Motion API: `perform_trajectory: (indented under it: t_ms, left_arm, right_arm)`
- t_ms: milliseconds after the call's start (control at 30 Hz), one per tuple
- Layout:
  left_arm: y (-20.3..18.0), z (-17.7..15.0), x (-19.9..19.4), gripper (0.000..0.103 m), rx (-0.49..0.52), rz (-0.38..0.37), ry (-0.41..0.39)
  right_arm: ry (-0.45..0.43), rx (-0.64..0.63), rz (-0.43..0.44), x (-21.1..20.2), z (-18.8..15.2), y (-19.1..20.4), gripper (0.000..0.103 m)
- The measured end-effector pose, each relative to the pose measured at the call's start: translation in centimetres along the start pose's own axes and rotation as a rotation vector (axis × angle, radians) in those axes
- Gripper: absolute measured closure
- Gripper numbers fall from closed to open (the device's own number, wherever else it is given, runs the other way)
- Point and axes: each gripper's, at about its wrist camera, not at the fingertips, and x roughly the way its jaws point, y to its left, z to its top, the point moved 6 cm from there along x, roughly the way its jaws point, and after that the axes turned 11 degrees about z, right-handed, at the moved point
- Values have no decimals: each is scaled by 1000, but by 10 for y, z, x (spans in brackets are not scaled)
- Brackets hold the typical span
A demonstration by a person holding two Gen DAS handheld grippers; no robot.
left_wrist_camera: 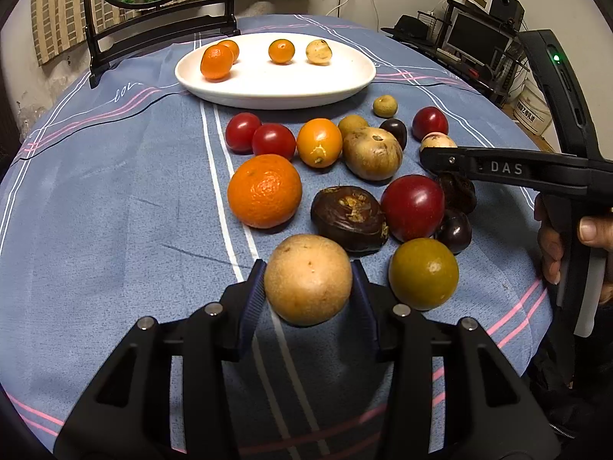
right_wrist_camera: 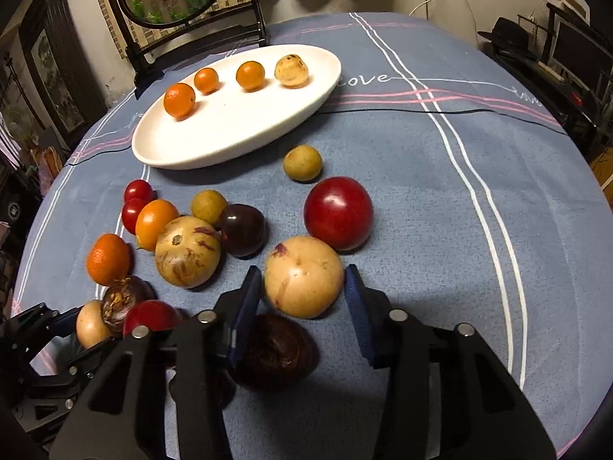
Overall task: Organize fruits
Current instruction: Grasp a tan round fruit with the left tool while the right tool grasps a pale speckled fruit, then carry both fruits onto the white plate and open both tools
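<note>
The left gripper (left_wrist_camera: 308, 280) clamps a tan round fruit (left_wrist_camera: 307, 280) on the blue tablecloth (left_wrist_camera: 115, 199). The right gripper (right_wrist_camera: 303, 281) brackets a pale speckled fruit (right_wrist_camera: 303, 276); contact cannot be confirmed. Four fruits lie on the white plate (right_wrist_camera: 214, 142).

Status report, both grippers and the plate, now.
Left gripper shut on tan fruit. Right gripper around speckled fruit, right pad apart. White plate holds four. Path clear.
</note>
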Motion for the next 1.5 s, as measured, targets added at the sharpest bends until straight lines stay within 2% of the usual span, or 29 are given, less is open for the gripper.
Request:
perform_trajectory:
  t_ms: [500,800,933,1200,1333,1433,1500]
  left_arm:
    - [0,5,0,59,-2,8,3]
    - [26,21,-20,59,-66,-1,-31]
    - [32,37,-31,59,-60,11,-70]
    - [40,90,-43,59,-62,28,-156]
    - [42,126,-34,59,-64,69,-202]
    - [43,146,-25,59,-53,93,-205]
    - [42,163,-12,59,-54,83,-188]
  right_arm:
    - [-22,35,62,-14,-7,-8,63]
    - [-69,20,75,-38,-5,-8,63]
    - [-93,-13,82,-47,4,1,63]
    - [-139,-64,110,-54,34,18,63]
    - [-183,-97,99,-53,65,27,63]
    - [-209,-141,92,-49,90,35,63]
    - [-213,-173,80,-43,106,40,63]
